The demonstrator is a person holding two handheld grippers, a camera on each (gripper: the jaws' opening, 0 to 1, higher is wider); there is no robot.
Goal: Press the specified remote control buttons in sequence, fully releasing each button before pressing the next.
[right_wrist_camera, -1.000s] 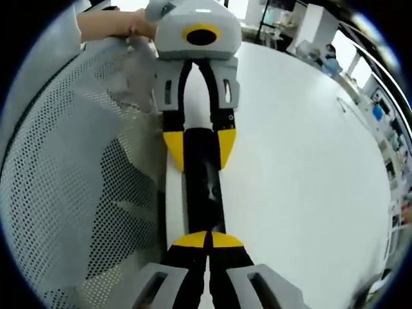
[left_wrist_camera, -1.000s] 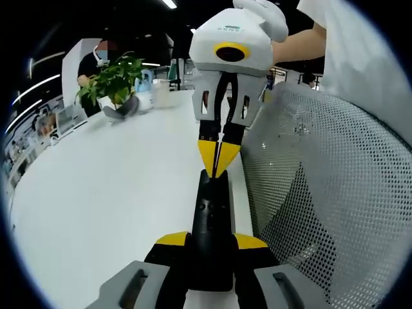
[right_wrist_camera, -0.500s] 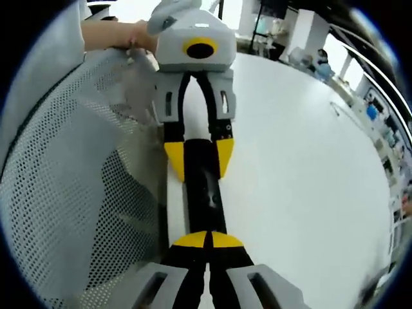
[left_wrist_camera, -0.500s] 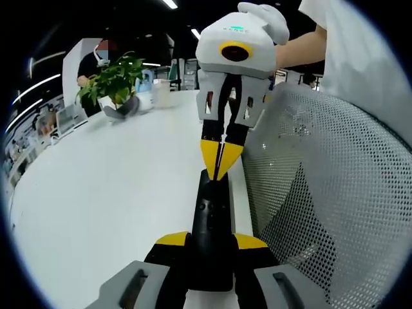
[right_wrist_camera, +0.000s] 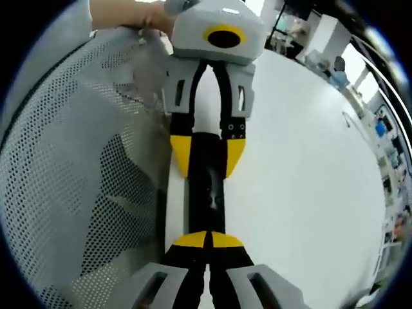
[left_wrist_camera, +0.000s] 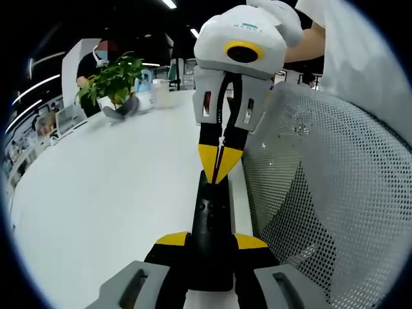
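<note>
A slim black remote (left_wrist_camera: 212, 215) is held over the white table, my left gripper (left_wrist_camera: 211, 240) shut on its near end in the left gripper view. My right gripper (left_wrist_camera: 217, 168) comes in from above with its yellow tips shut together, resting on the remote's far end. In the right gripper view my right gripper (right_wrist_camera: 207, 239) sits shut at the bottom over the remote (right_wrist_camera: 207, 193). Beyond it, the left gripper (right_wrist_camera: 207, 154) clamps the remote's sides. Whether a button is pressed down is hidden under the tips.
The white table (left_wrist_camera: 109, 193) spreads to the left, with a potted plant (left_wrist_camera: 116, 84) and a seated person at its far end. A grey mesh chair back (left_wrist_camera: 322, 193) stands close beside the table edge, also the mesh chair back (right_wrist_camera: 71, 174). A person's hand (right_wrist_camera: 129, 13) holds the left gripper.
The right gripper has drawn a little closer to the left one along the remote, tips still shut. The left gripper keeps its hold on the remote.
</note>
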